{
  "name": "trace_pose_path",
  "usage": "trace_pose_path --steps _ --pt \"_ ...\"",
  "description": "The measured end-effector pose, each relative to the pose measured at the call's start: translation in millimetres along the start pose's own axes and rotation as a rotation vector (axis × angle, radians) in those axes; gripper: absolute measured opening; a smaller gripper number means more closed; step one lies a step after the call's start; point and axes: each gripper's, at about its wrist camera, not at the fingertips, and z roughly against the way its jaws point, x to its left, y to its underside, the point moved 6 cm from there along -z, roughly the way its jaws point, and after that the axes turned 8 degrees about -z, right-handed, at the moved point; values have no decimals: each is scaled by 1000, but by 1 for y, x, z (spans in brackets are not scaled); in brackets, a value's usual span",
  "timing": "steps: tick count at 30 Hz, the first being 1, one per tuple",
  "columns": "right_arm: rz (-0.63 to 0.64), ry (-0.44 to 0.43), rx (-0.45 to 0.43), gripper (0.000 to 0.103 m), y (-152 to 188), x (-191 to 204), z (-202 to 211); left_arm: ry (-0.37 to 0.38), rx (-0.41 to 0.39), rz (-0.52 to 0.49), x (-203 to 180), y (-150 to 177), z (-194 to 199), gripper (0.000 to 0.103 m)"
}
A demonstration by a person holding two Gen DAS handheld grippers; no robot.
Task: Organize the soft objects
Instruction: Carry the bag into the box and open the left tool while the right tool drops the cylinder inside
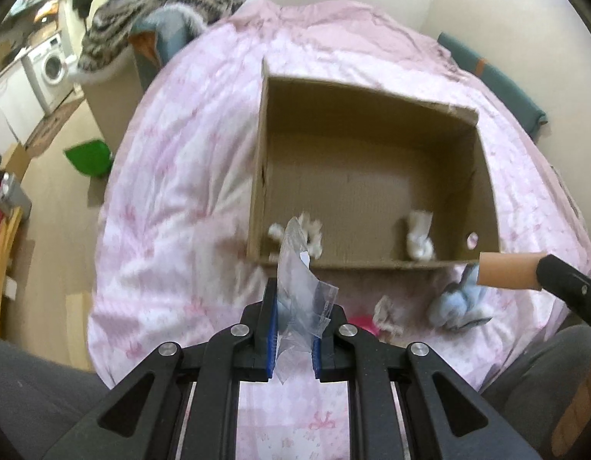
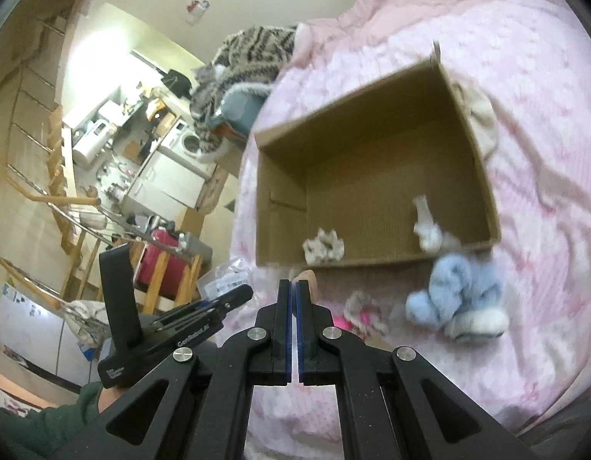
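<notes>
Clear, crinkled plastic is what is pinched between the blue pads of the left gripper (image 1: pixel 294 329): a small bag (image 1: pixel 301 291) standing up out of the fingers, its top edge reaching toward the near wall of the cardboard box (image 1: pixel 257 176) just ahead. The right gripper (image 2: pixel 295 329) is clenched on nothing, its pads all but touching.

Two pale fluffy toys are already seen inside the box: one (image 2: pixel 323 246) in the near left corner, straight ahead of the left fingers, and a white one (image 2: pixel 426 226) toward the near right. Outside, on the pink bedspread (image 1: pixel 172 176), a blue plush (image 2: pixel 458 299) lies just beyond and to the right of the right fingers, against the box's near wall, and a smaller pinkish bundle (image 2: pixel 358 312) is found close ahead of them.

The bag is thin and slippery, and only its lower part is gripped; it could slide free or flutter short of the box if released before the rim is passed. The near wall could also be nudged, since the box rests on soft bedding and would shift easily. Whether the bag holds anything cannot be told.
</notes>
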Motion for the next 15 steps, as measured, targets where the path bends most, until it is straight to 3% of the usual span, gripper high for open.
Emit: trace_pose_path --steps 15 --pt "35 1 -93 4 -64 2 8 8 -86 -80 -12 -74 -4 12"
